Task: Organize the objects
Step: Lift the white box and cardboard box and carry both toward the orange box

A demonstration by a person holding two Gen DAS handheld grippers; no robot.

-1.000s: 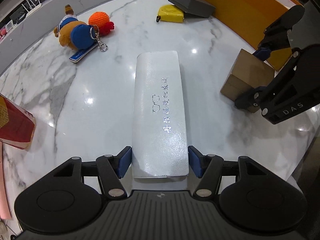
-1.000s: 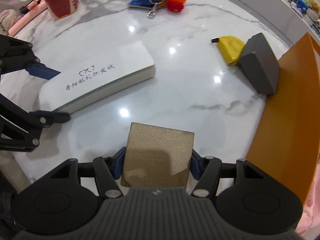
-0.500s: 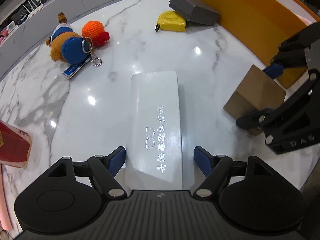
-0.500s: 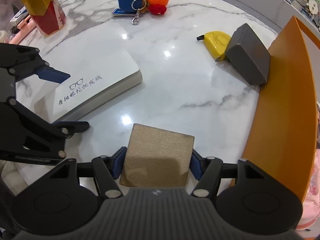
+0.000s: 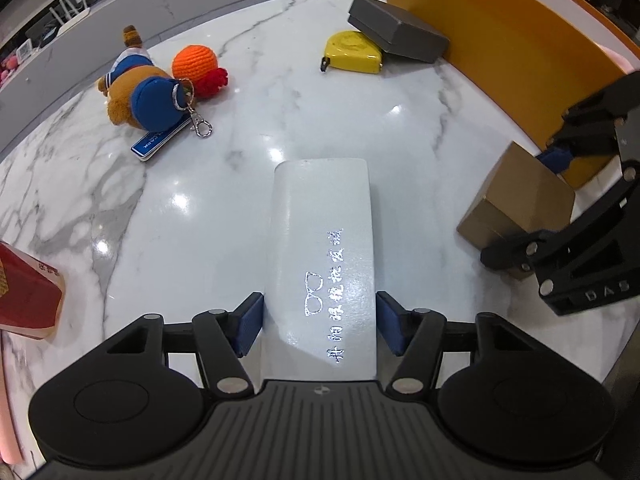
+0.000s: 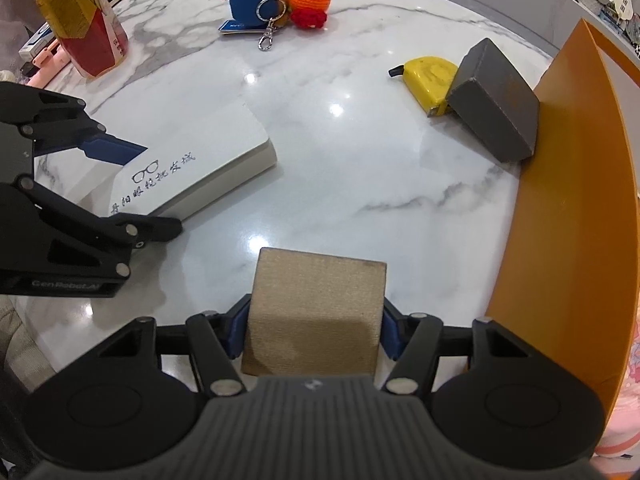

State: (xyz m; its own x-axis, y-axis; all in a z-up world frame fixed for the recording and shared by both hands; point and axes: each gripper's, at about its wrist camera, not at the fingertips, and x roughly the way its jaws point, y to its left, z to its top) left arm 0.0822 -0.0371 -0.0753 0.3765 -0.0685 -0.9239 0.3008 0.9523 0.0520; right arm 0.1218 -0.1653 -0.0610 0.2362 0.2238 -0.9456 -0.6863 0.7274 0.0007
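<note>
The long white rectangular glasses case (image 5: 322, 248), printed with a small spectacles outline and a line of silver characters, lies flat on the white grey-veined marble tabletop (image 5: 248, 176), and every other place here is given from it. Its near end sits between the blue pads of the left gripper (image 5: 320, 322), whose jaws are closing; the pads stand right at the case's two long sides, seemingly touching them. To the right of the case, a brown cloth-covered square box (image 6: 316, 312) is pinched between the pads of the right gripper (image 6: 314, 326), which are easing slightly further in on it; from the left wrist camera this box looks tilted, and whether its low corner still touches the marble cannot be told. Beyond the box, further right of the case, stands an orange open-topped bin (image 6: 560, 216) with tall smooth walls; its inside is mostly out of sight in both views, so what it contains cannot be told. Against the bin's wall, beyond the case and to its right, a dark grey rectangular box (image 5: 398, 34) leans with one edge propped on a yellow tape measure (image 5: 352, 52). Beyond the case and to its left lies a cluster: a brown plush toy with a round blue pouch and metal key clip (image 5: 148, 96), an orange crocheted ball with a red tuft (image 5: 196, 66), and a blue card (image 5: 154, 142) tucked partly under the plush. Well to the left of the case stands a clear plastic drink bottle with a yellow and red label (image 6: 82, 20).
</note>
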